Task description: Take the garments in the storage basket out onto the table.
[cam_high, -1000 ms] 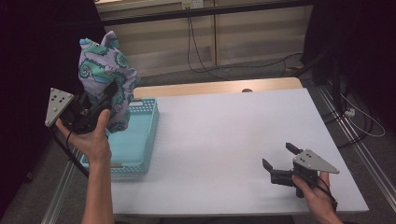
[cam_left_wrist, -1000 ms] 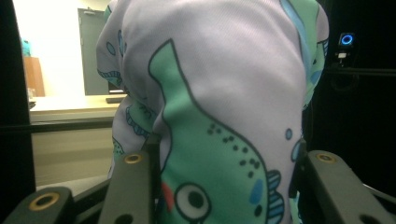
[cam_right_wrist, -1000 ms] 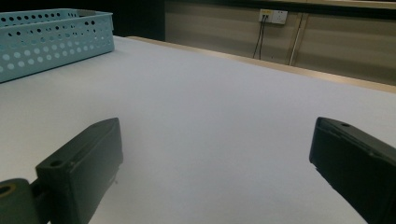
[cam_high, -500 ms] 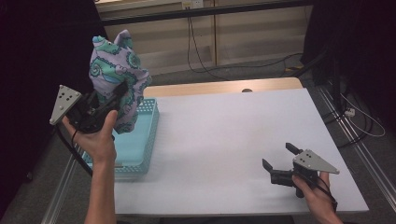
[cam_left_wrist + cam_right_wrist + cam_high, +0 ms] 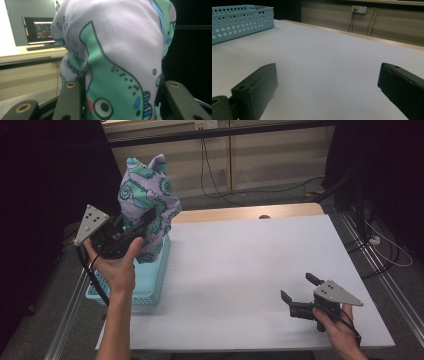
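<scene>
Gripping patterned cloth [image 5: 148, 205] | left tool [image 5: 145, 222] | above basket [image 5: 152, 285]

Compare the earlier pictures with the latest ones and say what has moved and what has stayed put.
The left gripper, shut on the patterned cloth, has carried it toward the right in the high view, from above the basket's far left part to over its right edge beside the table. Its grip is unchanged. The turquoise basket and the open right gripper, resting near the table's near right corner, stayed where they were.
</scene>
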`<action>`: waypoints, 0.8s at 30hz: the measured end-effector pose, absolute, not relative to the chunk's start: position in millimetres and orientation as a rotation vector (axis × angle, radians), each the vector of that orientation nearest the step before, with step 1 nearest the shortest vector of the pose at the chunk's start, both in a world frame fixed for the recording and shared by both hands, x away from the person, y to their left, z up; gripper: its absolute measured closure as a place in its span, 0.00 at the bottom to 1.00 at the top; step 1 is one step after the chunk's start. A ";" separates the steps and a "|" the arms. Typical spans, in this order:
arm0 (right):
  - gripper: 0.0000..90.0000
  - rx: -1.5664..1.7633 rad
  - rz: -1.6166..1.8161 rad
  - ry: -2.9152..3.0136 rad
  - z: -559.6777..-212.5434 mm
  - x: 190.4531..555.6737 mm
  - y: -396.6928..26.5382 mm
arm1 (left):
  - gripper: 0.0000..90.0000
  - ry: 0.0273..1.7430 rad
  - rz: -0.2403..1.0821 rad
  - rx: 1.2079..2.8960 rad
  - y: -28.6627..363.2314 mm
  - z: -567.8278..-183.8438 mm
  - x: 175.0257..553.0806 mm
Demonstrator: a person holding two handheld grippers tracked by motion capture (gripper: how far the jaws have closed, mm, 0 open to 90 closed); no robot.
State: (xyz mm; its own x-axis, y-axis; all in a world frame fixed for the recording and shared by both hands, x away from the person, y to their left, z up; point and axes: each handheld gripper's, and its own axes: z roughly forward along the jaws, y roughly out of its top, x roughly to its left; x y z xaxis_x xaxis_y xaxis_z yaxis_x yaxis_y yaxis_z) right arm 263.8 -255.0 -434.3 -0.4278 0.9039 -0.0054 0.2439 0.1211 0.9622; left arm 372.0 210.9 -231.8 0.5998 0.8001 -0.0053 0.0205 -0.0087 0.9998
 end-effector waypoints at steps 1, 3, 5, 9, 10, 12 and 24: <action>0.03 1.115 1.333 1.770 -434.4 263.9 -255.1 | 0.60 0.737 0.714 1.464 210.9 -231.8 372.0; 0.03 1.115 1.333 1.770 -434.4 264.0 -255.2 | 0.60 0.722 0.710 1.484 204.8 -231.8 372.8; 0.03 1.115 1.335 1.771 -434.4 263.9 -255.1 | 0.60 0.712 0.681 1.475 197.8 -231.0 374.3; 0.03 1.112 1.335 1.769 -434.1 263.0 -255.6 | 0.60 0.691 0.633 1.480 184.9 -227.7 378.1; 0.03 1.113 1.337 1.769 -434.1 262.9 -255.7 | 0.60 0.688 0.636 1.484 181.3 -226.8 378.0; 0.03 1.114 1.336 1.769 -434.1 262.8 -255.8 | 0.60 0.687 0.646 1.492 177.9 -225.9 377.7; 0.03 1.112 1.337 1.771 -434.2 263.0 -255.8 | 0.60 0.662 0.567 1.503 141.3 -226.0 384.4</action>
State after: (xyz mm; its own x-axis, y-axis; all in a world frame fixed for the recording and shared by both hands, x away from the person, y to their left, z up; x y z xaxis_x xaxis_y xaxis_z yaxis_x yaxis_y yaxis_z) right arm 263.0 -255.8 -434.2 -0.4312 0.9023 -0.0052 0.2423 0.1214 0.9626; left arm 384.4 141.3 -226.0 0.7067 0.7060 -0.0466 0.0624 0.0033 0.9980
